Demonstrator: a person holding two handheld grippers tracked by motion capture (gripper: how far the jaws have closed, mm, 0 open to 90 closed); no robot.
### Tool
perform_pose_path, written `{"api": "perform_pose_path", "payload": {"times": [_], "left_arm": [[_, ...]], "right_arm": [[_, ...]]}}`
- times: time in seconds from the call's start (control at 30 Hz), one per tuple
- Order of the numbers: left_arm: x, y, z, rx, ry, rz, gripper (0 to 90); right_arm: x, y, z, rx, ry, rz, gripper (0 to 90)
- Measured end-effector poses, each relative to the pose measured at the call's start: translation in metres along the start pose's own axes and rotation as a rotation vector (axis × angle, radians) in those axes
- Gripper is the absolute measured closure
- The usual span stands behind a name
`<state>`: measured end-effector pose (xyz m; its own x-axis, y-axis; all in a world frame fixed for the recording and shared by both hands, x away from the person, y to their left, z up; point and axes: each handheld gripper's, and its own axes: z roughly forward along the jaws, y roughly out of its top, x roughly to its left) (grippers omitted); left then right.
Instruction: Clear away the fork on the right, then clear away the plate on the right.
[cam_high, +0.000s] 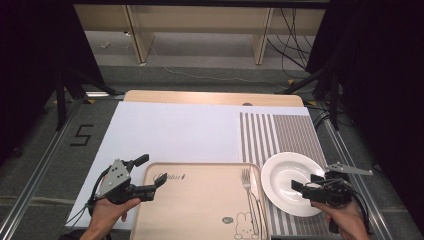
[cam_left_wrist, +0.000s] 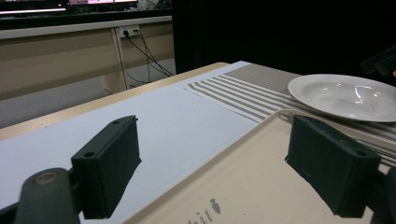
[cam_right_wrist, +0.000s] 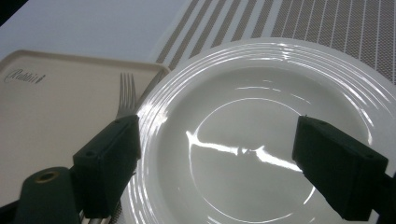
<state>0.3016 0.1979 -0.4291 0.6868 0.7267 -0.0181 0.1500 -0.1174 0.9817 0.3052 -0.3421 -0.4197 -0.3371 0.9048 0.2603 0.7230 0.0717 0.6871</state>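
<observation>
1. Left black two-jaw gripper (cam_high: 150, 176) is held with jaws spread wide, nothing gripped, at the left edge of the beige rectangular plastic tray (cam_high: 200, 210);
2. silver metal fork (cam_high: 248, 192) is laid along the tray's right side;
3. round white ceramic plate (cam_high: 285, 172) is set on the grey striped placemat (cam_high: 280, 132), just beside the tray;
4. right black two-jaw gripper (cam_high: 305, 189) is held over the plate, jaws spread, nothing gripped.

The left hand (cam_high: 107, 212) comes in from the bottom edge, wrapped around the left claw (cam_high: 150, 175), whose jaws stand wide apart and point toward the right. The right hand (cam_high: 342, 217) grips the right claw (cam_high: 304, 187) from below; its jaws also gape wide, aimed leftward. Both claws hold nothing, well apart from each other.
</observation>
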Motion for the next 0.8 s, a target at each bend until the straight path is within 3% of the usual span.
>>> {"api": "perform_pose_path", "payload": {"times": [0.03,0.07,0.17,0.2,0.33,0.8], "left_arm": [[0.000,0.000,0.000,0.000,0.001,-0.002,16.3],[0.000,0.000,0.001,0.000,0.001,-0.006,16.3],[0.000,0.000,0.001,0.000,0.000,-0.005,16.3],[0.000,0.000,0.000,0.000,0.000,-0.004,16.3],[0.000,0.000,-0.001,-0.002,-0.003,-0.005,16.3],[-0.001,0.000,-0.001,-0.001,0.003,0.006,16.3]], "right_arm": [[-0.001,-0.002,-0.001,-0.017,-0.013,0.038,16.4],[-0.005,-0.003,-0.001,-0.025,-0.015,0.002,16.4],[-0.007,-0.005,-0.004,-0.019,-0.032,0.027,16.4],[-0.008,-0.007,-0.003,-0.046,-0.013,0.045,16.4],[-0.012,-0.010,-0.007,-0.040,-0.021,0.070,16.4],[-0.028,-0.021,-0.015,-0.063,-0.043,0.111,16.4]]}}
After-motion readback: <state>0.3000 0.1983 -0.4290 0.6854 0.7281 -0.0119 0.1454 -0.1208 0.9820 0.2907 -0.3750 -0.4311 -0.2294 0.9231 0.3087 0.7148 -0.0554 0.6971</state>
